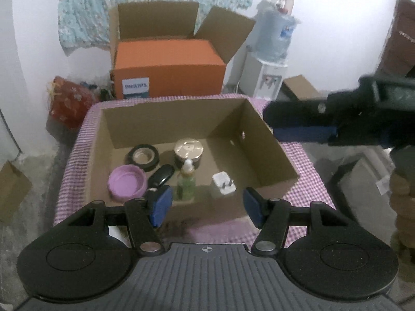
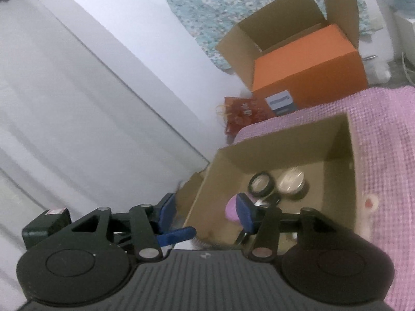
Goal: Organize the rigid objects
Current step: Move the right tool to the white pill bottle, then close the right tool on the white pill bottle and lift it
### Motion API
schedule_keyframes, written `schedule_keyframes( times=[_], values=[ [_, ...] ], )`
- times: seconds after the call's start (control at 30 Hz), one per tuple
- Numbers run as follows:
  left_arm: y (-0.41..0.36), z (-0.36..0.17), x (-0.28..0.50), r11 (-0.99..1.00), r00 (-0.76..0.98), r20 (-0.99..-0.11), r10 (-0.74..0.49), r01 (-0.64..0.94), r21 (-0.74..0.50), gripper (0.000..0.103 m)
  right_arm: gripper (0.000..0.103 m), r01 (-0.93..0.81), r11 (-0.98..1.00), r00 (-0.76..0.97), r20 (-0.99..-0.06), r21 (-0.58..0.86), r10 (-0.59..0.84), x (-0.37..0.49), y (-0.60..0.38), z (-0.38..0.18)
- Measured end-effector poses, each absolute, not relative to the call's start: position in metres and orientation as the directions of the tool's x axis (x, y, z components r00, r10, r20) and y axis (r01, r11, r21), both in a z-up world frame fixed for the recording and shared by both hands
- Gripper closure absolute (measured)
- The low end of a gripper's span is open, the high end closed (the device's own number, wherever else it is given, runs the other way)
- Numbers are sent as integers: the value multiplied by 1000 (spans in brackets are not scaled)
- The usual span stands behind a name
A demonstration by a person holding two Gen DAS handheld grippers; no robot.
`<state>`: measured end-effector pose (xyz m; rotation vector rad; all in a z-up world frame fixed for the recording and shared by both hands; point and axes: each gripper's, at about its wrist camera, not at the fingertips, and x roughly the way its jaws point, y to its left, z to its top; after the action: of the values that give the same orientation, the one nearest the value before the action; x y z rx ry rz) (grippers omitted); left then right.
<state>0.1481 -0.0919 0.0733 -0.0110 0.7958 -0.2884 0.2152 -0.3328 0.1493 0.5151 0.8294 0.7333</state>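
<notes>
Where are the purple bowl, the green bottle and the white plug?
purple bowl (image 1: 127, 181), left wrist view, its inside.
green bottle (image 1: 186, 184), left wrist view, its body.
white plug (image 1: 223, 183), left wrist view, its top face.

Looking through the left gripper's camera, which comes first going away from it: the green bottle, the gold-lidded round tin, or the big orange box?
1. Green bottle, at the near edge inside the cardboard tray, just beyond the left gripper.
2. Gold-lidded tin, right behind the bottle, mid-tray.
3. Orange box, beyond the table, against the wall.
</notes>
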Motion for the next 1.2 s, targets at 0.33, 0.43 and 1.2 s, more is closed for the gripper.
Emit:
schedule_keyframes(
  times=[0.33,0.43,1.2],
  values=[
    [-23,55,110,977,700,-682,-211,133,-166,32,47,-391,611,359,-498,688,790,176,-297,123],
    [-14,41,111,983,699,-691,-183,110,-148,32,47,-389,612,321,-522,689,791,180,-276,110],
    [1,-17,144,993,706,-701,-100,113,-28,47,48,-321,706,211,-680,631,703,218,-167,36]
  ],
)
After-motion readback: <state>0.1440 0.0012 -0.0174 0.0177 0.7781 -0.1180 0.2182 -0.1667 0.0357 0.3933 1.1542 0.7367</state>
